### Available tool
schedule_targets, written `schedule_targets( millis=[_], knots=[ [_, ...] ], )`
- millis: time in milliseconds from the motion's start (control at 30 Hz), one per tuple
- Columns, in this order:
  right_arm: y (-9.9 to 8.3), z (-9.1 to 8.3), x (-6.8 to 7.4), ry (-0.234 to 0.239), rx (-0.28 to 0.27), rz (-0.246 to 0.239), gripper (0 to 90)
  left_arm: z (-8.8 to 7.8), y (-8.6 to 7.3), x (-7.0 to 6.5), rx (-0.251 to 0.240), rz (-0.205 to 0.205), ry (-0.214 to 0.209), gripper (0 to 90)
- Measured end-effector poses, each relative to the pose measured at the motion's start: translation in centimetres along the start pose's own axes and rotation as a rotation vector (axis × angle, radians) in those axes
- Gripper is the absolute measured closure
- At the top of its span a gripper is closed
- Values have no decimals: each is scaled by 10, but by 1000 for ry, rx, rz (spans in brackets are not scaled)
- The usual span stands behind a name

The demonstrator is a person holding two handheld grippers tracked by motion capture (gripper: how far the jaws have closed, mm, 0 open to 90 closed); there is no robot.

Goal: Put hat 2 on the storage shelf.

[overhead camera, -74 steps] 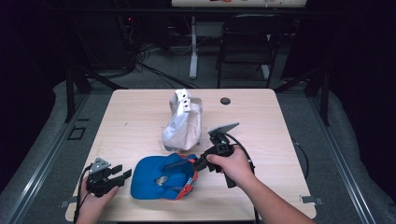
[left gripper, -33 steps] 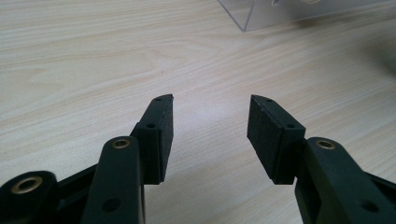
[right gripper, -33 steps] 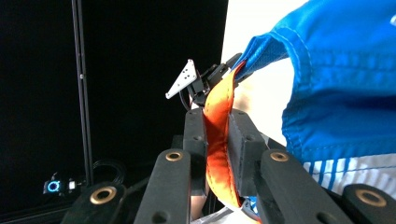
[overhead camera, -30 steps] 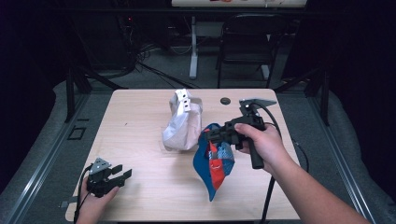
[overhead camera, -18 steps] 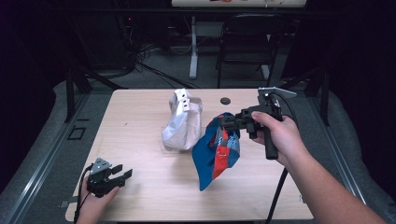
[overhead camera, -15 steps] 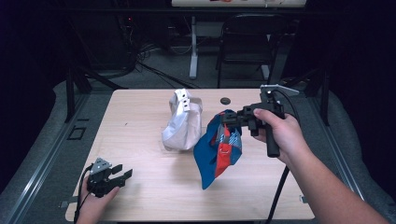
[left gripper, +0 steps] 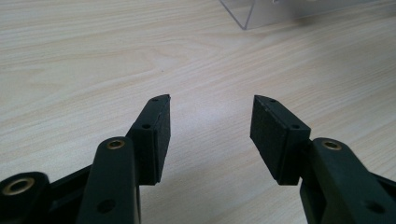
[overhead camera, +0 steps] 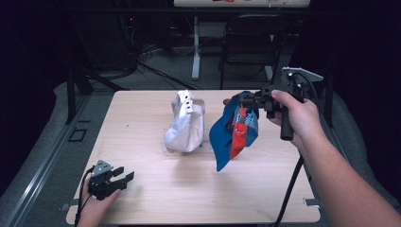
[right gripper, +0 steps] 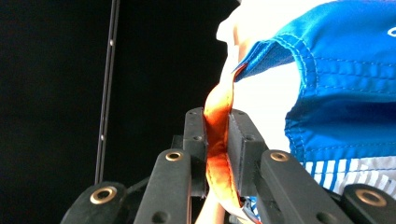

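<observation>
A blue cap with orange and striped parts [overhead camera: 227,137] hangs in the air over the right half of the table. My right gripper [overhead camera: 236,100] is shut on the cap's orange strap [right gripper: 218,100], which sits pinched between the pads in the right gripper view [right gripper: 217,112], with blue fabric [right gripper: 336,93] to its right. My left gripper [overhead camera: 125,177] rests at the table's near left corner; its jaws have just been opening and stand open over bare wood [left gripper: 210,100], nothing between them.
A silver-white cap [overhead camera: 187,125] stands upright at the middle of the light wooden table [overhead camera: 142,118]. A corner of a clear plastic stand [left gripper: 243,14] lies ahead of the left gripper. A dark chair [overhead camera: 255,42] is behind the table.
The right hand has lifted the blue cap off the near part of the table and carried it up, farther and to the right. The left hand has stayed put.
</observation>
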State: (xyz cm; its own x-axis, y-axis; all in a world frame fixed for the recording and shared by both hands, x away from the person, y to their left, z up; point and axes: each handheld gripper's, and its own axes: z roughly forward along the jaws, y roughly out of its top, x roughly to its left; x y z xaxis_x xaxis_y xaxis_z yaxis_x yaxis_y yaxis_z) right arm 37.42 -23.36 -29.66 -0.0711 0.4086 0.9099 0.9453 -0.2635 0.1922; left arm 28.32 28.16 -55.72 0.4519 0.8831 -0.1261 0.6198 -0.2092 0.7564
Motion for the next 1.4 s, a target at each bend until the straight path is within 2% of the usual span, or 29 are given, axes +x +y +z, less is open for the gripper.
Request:
schedule_targets(
  millis=[367,400,767,900,1400],
  knots=[
    [28,-4,0,-13,-79,9,787,1,0,1,4,2,-3,485],
    [34,-2,-2,-19,-97,14,787,1,0,1,2,1,-3,485],
    [54,13,-12,-57,-141,46,788,-1,1,3,8,1,-3,485],
    [57,16,-15,-61,-140,56,787,-1,0,4,-7,-6,-1,485],
    [60,14,-21,-79,-159,61,787,-1,0,4,-5,-5,-2,485]
  ],
)
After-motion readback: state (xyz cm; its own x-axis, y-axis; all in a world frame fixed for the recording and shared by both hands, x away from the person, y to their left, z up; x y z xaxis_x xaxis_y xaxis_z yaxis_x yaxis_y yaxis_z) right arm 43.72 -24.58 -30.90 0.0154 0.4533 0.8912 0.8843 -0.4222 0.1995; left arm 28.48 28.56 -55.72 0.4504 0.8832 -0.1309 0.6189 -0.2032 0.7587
